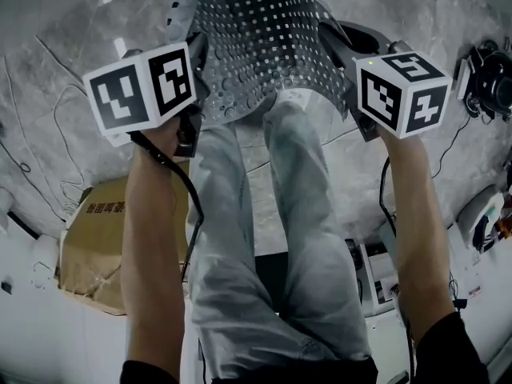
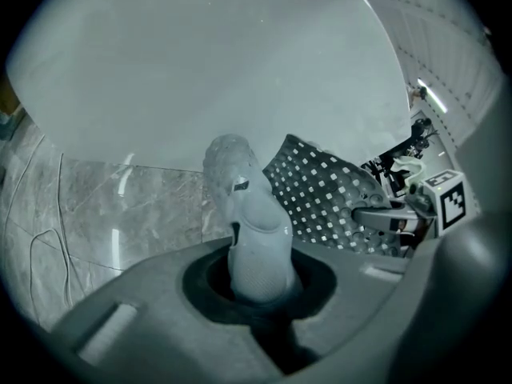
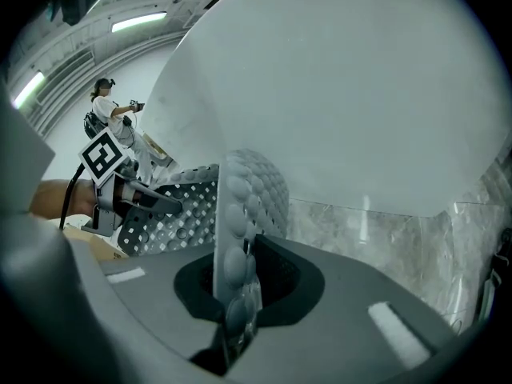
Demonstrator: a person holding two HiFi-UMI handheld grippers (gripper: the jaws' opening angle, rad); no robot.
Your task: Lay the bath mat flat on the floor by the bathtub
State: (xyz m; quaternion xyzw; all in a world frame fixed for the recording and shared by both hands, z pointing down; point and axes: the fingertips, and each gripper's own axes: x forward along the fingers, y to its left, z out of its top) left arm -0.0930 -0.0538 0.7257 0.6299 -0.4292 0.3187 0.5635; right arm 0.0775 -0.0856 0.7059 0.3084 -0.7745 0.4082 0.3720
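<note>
Left gripper (image 2: 260, 286) and right gripper (image 3: 236, 294) each pinch a corner of the perforated mat (image 1: 264, 30), which hangs between them before the person's legs (image 1: 280, 214). Lowering both corners level and apart should keep it smooth. Grey marble floor (image 1: 72, 46) meets the white tub (image 2: 208, 62). A box (image 1: 92, 246) sits behind.

Looked steeply down from head height over the bath mat (image 1: 256, 30), sat hard against that mat's left and right edges in the two gripper views, faced past it to the bathtub (image 2: 200, 70), and shared its perforated middle.
</note>
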